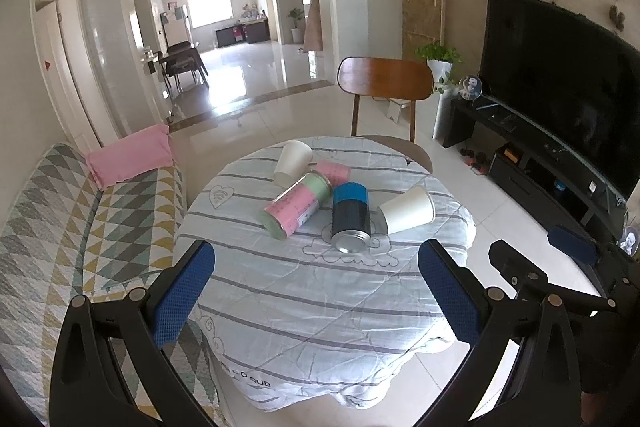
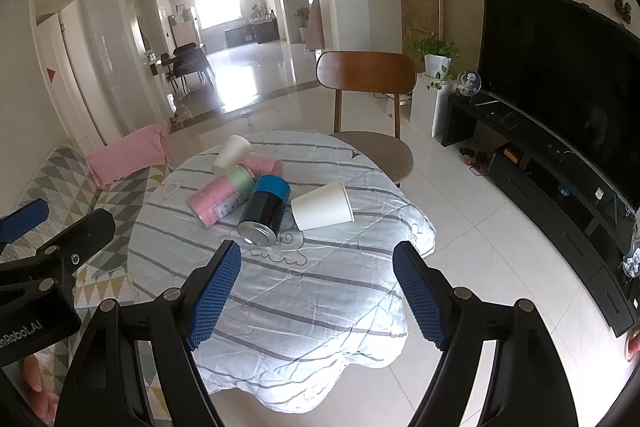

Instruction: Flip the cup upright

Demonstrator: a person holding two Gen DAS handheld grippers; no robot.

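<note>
Round table (image 1: 304,311) (image 2: 320,311), draped in a pale striped quilted cloth, bearing all items below. Television (image 1: 560,79) (image 2: 560,83), dark, on a low black stand at right. Wooden chair (image 1: 384,79) (image 2: 366,73), tucked at the table's far edge. Left gripper (image 1: 316,291), over the near table edge, blue-padded jaws spread wide, holding nothing. Right gripper (image 2: 318,291), likewise over the near edge, jaws apart and empty. Pink-and-green canister (image 1: 298,205) (image 2: 222,197), lying on its side. Blue-and-black can (image 1: 350,217) (image 2: 264,209), on its side, metal end toward the cameras, beside the canister. White paper cup (image 1: 406,210) (image 2: 322,206), on its side just right of the can, mouth facing right. Second white paper cup (image 1: 293,163) (image 2: 232,154), tipped over at the far side, leaning against a pink container (image 1: 334,171) (image 2: 262,163).
</note>
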